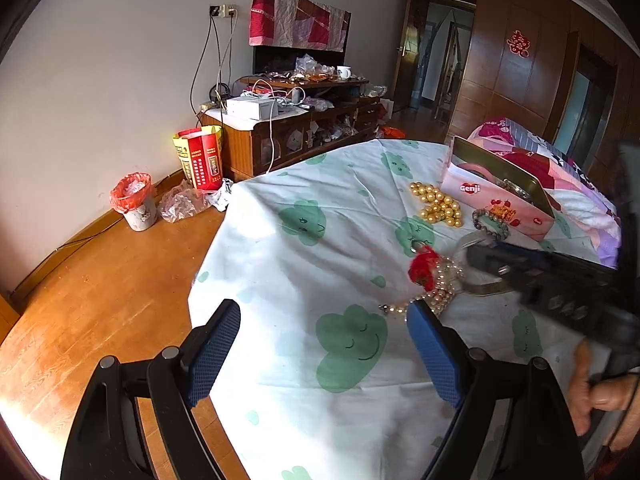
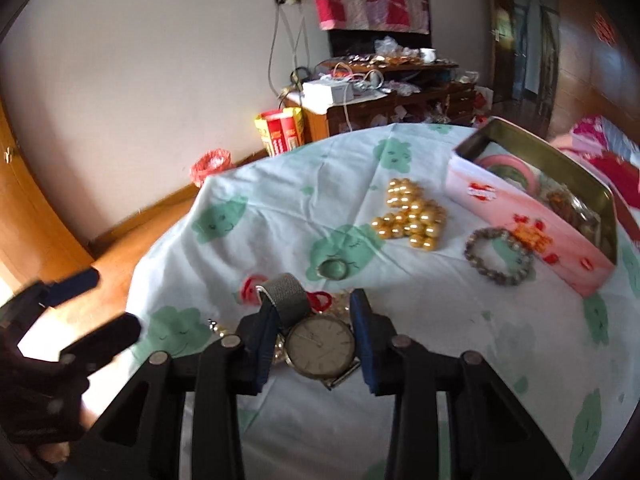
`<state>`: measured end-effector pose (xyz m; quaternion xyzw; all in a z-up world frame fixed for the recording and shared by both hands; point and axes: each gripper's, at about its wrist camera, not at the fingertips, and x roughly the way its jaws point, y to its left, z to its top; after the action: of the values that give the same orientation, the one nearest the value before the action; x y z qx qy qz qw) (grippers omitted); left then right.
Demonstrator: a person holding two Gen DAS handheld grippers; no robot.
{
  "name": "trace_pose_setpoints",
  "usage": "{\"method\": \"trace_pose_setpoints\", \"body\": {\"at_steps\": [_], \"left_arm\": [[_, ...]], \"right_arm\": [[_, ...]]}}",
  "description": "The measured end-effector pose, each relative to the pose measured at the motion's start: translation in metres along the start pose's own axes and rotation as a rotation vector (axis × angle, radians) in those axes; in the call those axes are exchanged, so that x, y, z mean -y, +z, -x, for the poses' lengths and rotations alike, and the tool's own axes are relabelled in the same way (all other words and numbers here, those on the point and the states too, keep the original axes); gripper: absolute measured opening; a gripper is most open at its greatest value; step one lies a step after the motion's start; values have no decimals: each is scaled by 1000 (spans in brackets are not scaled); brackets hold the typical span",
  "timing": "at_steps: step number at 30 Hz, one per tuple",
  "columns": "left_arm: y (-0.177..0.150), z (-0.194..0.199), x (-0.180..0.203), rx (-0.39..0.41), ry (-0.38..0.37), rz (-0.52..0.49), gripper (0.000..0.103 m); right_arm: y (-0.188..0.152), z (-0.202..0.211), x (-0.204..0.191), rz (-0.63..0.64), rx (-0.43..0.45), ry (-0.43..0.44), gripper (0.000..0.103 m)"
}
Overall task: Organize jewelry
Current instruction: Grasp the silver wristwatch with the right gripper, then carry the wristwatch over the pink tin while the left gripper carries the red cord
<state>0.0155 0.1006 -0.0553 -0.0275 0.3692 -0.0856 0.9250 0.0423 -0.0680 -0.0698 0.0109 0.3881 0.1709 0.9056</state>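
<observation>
The table (image 1: 304,360) under its cloud-print sheet dropped away at its left edge to bare wooden floor (image 1: 100,300), and a wide stretch of cloth lay free in front of the left gripper (image 1: 324,344), whose blue pads stood well apart with nothing between them. Farther right things crowded in: gold beads (image 2: 412,218), a grey bead bracelet (image 2: 499,256) just beside the open pink tin (image 2: 532,220), a small ring (image 2: 333,270) on its own.

The watch (image 2: 320,346) had a pale round face in a gold-toned rim and a grey mesh strap curling upward. It sat right between the blue pads of the right gripper (image 2: 318,340), which had closed in around its case, apparently gripping it, above a heap of pearls (image 1: 440,284) and red trim near the table's middle.
</observation>
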Motion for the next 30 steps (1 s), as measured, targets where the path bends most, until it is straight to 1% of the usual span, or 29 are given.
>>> {"method": "trace_pose_setpoints", "body": {"at_steps": [4, 6, 7, 10, 12, 13, 14, 15, 16, 19, 20, 21, 22, 23, 24, 26, 28, 30], "left_arm": [[0, -6, 8, -14, -19, -11, 85], [1, -7, 12, -16, -39, -17, 85], [2, -8, 16, -15, -51, -25, 85], [11, -16, 25, -1, -67, -66, 85], [22, -28, 32, -3, -61, -98, 85], [26, -33, 34, -8, -56, -112, 85], [30, -41, 38, -20, -56, -132, 81], [34, -49, 41, -36, -69, -154, 75], [35, -54, 43, -49, -79, -166, 72], [32, -78, 48, -137, -103, -194, 59], [29, -81, 52, -117, -90, -227, 55], [26, -82, 56, -121, -89, -256, 41], [25, -82, 58, -126, -110, -270, 33], [24, -82, 58, -135, -138, -269, 6], [24, -82, 58, -143, -166, -266, 4], [21, -78, 56, -121, -173, -271, 4], [21, -67, 53, -76, -207, -247, 4], [26, -50, 48, -19, -248, -200, 4]], "right_arm": [[-4, 35, 26, -142, 71, 10, 38], [-7, 49, 38, -192, 94, 18, 38], [-8, 53, 43, -199, 100, 2, 38], [-14, 64, 54, -222, 110, -104, 38], [-18, 70, 64, -252, 117, -135, 38], [-20, 72, 67, -263, 118, -134, 38], [-21, 73, 70, -273, 117, -130, 38], [-22, 73, 71, -279, 117, -126, 38], [-22, 73, 72, -280, 117, -125, 38], [-24, 75, 73, -281, 111, -118, 38], [-25, 75, 73, -284, 110, -116, 38], [-26, 76, 75, -289, 107, -114, 38], [-27, 76, 76, -294, 103, -110, 38], [-29, 75, 77, -299, 101, -105, 38], [-30, 73, 78, -303, 100, -104, 38], [-31, 74, 79, -313, 98, -108, 38], [-33, 74, 81, -327, 98, -107, 38], [-34, 76, 83, -334, 106, -109, 38]]}}
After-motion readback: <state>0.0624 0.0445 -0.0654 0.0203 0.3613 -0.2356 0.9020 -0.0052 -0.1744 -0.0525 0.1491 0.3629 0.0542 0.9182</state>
